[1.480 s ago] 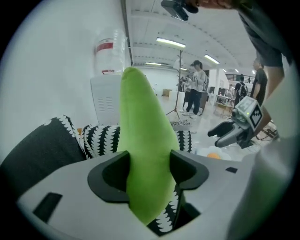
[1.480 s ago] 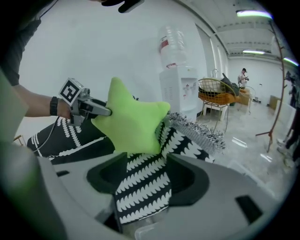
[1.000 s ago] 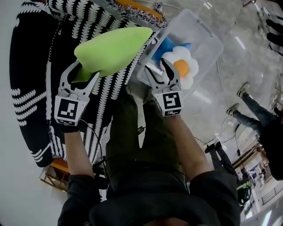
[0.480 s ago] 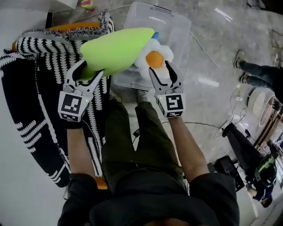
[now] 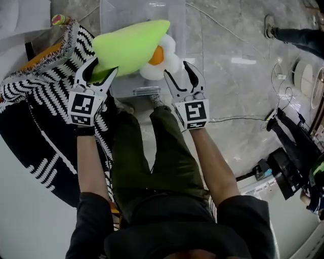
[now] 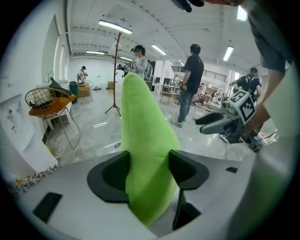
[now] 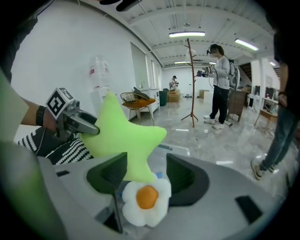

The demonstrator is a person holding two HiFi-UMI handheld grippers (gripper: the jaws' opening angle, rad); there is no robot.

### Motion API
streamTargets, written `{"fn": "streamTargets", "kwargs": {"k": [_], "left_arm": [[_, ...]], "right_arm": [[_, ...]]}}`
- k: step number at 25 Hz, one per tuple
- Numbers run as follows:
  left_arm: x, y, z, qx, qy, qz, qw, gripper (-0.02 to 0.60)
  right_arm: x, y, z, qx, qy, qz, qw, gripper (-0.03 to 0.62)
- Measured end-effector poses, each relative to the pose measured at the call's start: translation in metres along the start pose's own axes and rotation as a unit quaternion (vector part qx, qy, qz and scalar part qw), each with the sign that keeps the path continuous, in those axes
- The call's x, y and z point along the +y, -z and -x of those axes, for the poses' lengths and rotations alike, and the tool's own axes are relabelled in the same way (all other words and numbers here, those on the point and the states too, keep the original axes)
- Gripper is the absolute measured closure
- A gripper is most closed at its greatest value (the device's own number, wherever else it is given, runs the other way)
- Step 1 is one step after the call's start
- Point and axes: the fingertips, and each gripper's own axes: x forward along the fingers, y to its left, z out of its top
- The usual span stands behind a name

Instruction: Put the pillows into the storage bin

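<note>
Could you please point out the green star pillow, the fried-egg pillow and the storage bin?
green star pillow (image 5: 130,46), head view, its middle.
fried-egg pillow (image 5: 156,55), head view, the orange yolk.
storage bin (image 5: 145,91), head view, its near rim.

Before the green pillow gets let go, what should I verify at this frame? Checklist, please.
1. Left gripper hold on the green star pillow: ok. The jaws pinch one of its points, though they have just opened slightly.
2. Pillow over the storage bin: ok, judged from the head view.
3. Bin open on top: ok.
4. Room left beside the white flower pillow already inside: cannot tell.
5. Right gripper out of the way: ok. Its jaws are apart and holding nothing, at the bin's near edge.
</note>
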Motion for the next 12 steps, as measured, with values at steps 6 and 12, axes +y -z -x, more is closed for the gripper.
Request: {"fn": "streamTargets", "kwargs": {"k": [6,12], "left_arm": [[-0.036,0.048,-0.056,0.061,0.043,-0.025,0.9969,0.294],[-0.053,0.031,-0.082,0.036,0.045,-0.027,0.9980,0.314]], "right_arm": [[-0.015,0.040,-0.002,0.015,0.012,-0.030,0.999,0.345],[-0.025,0.055,0.005,0.026,0.018,-0.042,0.999,0.345]]}}
